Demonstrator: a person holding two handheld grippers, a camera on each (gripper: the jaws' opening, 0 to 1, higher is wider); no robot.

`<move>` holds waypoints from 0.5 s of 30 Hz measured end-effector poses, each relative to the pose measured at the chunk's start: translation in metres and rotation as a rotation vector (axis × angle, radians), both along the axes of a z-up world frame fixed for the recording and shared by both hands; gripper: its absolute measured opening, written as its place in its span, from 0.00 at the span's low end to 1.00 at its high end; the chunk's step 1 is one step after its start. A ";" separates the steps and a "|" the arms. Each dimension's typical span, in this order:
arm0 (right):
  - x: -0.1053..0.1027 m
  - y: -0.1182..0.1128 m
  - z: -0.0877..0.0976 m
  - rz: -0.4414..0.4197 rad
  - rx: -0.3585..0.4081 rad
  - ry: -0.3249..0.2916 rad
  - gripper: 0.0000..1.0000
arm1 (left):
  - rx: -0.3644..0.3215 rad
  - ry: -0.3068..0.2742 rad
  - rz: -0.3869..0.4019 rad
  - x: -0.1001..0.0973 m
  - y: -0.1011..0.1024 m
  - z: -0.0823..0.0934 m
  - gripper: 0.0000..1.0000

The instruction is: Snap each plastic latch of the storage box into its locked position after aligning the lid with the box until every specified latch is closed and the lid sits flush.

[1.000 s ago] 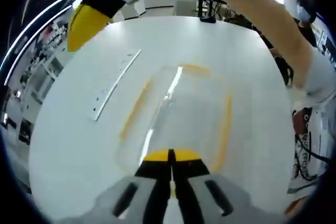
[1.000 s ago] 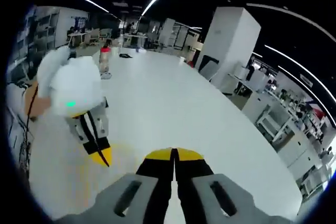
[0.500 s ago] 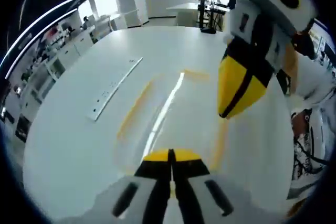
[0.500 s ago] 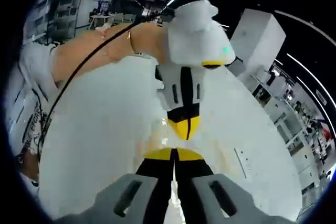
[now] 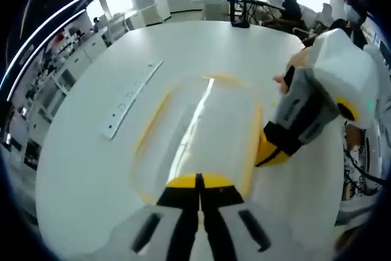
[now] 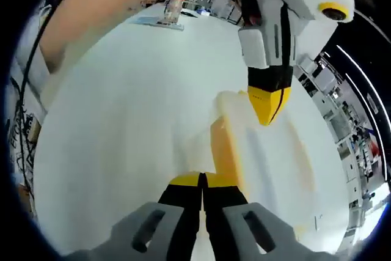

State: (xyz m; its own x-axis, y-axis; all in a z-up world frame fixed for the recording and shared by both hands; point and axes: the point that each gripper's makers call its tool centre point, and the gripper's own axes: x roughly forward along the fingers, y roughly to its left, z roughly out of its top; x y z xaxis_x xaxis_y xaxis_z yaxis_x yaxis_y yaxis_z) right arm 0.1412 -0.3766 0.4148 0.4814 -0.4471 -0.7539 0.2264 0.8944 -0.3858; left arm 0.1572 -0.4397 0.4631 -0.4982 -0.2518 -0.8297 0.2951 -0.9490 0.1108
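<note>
1. Ahead of my left gripper (image 5: pixel 198 183) the box (image 5: pixel 195 132) lies on the table (image 5: pixel 79 169), its near end just past the closed jaws.
2. My right gripper (image 5: pixel 269 154) comes in from the right, its tip at the box's right edge.
3. A strip (image 5: pixel 131 97) lies on the table left of the box, well apart.
4. In the right gripper view, the box (image 6: pixel 263 145) lies ahead of my right gripper (image 6: pixel 201 183), with the left gripper (image 6: pixel 267 105) above it.
</note>
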 end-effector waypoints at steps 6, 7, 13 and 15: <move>0.003 -0.007 -0.004 -0.052 -0.131 0.109 0.00 | 0.017 -0.046 0.008 0.003 -0.002 -0.001 0.00; 0.004 -0.009 -0.003 -0.063 -0.127 0.101 0.00 | 0.021 -0.052 0.009 0.004 -0.001 -0.002 0.00; 0.002 -0.006 -0.003 -0.083 -0.090 0.073 0.00 | 0.053 -0.069 0.007 0.004 0.003 -0.004 0.00; 0.001 -0.003 -0.003 -0.084 -0.060 0.040 0.00 | 0.062 -0.074 0.000 0.004 0.005 -0.005 0.00</move>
